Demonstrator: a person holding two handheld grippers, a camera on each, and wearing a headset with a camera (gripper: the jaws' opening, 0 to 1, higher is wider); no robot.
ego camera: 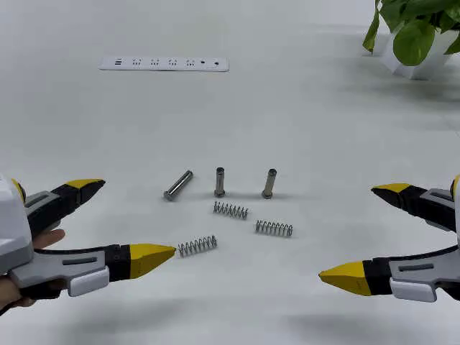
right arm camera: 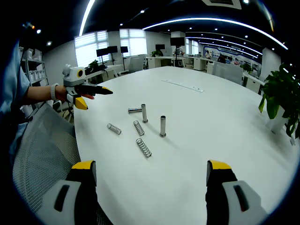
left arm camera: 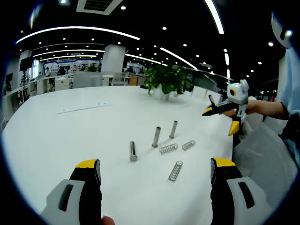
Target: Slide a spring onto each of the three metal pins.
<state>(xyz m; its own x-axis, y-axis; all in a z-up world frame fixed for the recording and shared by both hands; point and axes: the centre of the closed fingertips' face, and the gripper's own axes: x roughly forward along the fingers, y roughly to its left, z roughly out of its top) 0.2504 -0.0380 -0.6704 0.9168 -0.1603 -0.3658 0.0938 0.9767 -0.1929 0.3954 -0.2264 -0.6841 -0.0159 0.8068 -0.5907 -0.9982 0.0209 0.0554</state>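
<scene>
Left claw (ego camera: 136, 217): we see the jaws wide apart, empty, lower tip just beside the near spring (ego camera: 197, 246).
Right claw (ego camera: 348, 231): jaws apart, empty.
Pins: left pin (ego camera: 177, 185) lying flat; middle pin (ego camera: 220, 182) and right pin (ego camera: 269, 183) upright.
Other springs: middle spring (ego camera: 231, 210) and right spring (ego camera: 274, 228) loose on the table (ego camera: 287, 108).

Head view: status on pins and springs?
Left tool open, right tool open, both empty. Three coiled steel springs loose on white table, none on the three silver metal pins: two upright, one lying. Nothing between tools and springs.
</scene>
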